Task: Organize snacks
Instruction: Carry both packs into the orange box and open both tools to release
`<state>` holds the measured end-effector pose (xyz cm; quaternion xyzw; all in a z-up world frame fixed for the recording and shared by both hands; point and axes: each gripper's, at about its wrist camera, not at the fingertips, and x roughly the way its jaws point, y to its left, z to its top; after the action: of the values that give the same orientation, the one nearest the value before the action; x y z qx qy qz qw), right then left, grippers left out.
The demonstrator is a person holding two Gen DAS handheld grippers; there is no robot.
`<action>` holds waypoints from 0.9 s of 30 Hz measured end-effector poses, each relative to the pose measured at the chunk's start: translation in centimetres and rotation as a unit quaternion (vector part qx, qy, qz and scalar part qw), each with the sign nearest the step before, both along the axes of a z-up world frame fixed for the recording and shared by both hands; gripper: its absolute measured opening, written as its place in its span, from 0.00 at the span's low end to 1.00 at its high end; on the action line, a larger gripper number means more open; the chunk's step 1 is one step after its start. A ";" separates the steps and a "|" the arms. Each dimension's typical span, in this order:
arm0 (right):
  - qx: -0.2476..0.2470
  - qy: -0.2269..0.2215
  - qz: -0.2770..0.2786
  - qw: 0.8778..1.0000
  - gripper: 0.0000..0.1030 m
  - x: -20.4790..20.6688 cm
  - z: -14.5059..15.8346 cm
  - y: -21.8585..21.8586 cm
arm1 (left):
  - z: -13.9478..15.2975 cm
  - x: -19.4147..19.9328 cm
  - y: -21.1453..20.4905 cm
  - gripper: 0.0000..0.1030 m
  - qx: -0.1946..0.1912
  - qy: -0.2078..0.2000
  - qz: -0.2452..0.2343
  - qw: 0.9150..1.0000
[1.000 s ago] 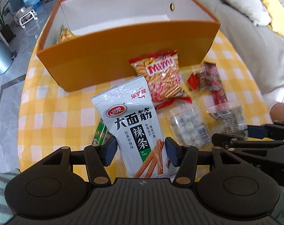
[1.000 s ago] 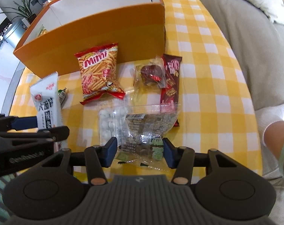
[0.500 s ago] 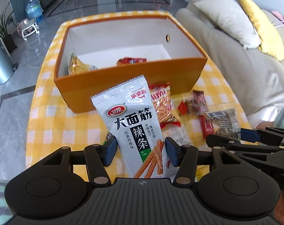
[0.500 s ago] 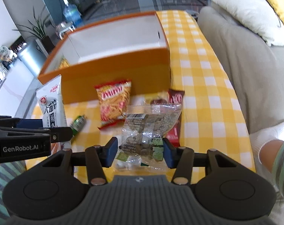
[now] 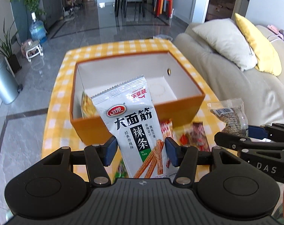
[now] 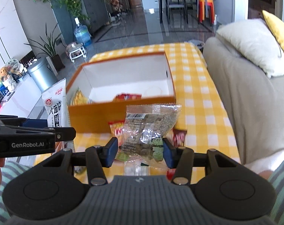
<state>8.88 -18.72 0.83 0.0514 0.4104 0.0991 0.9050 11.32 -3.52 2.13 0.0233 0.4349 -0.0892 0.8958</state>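
Observation:
My left gripper (image 5: pixel 141 152) is shut on a silver spicy-strip packet (image 5: pixel 134 125) and holds it upright in the air, in front of the orange box (image 5: pixel 181 110). My right gripper (image 6: pixel 139 151) is shut on a clear bag of dark snacks (image 6: pixel 147 129), also lifted, near the box's front wall (image 6: pixel 97 118). Each held packet also shows in the other view, the silver packet (image 6: pixel 55 105) and the clear bag (image 5: pixel 230 112). The box is open-topped with a white inside. It holds a yellow packet (image 6: pixel 77 97) and a red packet (image 6: pixel 127 96).
The box stands on a table with a yellow checked cloth (image 6: pixel 196 101). Red snack packets (image 5: pixel 196 135) lie on the cloth in front of the box. A beige sofa (image 6: pixel 250 97) with cushions runs along the right. A metal bin (image 5: pixel 1 82) stands on the floor at the left.
Both grippers have risen with their packets, away from the table. The box's inside has come into view. The other snacks on the cloth have dropped behind the held packets.

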 end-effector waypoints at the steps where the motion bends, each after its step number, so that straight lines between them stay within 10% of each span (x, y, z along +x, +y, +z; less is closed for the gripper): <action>1: -0.002 -0.006 0.002 1.000 0.47 0.4 0.6 0.0 | 0.3 0.2 0.0 0.61 0.000 -0.004 0.000 1.000; 14: -0.028 -0.069 0.028 0.997 0.46 6.1 5.3 0.4 | 3.4 5.6 0.5 0.61 0.014 -0.060 0.006 0.998; 27: -0.032 -0.030 0.026 0.999 0.46 14.7 1.4 1.9 | 0.5 11.6 -0.2 0.61 0.030 -0.023 -0.004 0.999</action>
<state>23.58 -16.78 2.20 0.0088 0.3875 0.1104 0.9152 22.87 -3.72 2.62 0.0535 0.4162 -0.0792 0.9042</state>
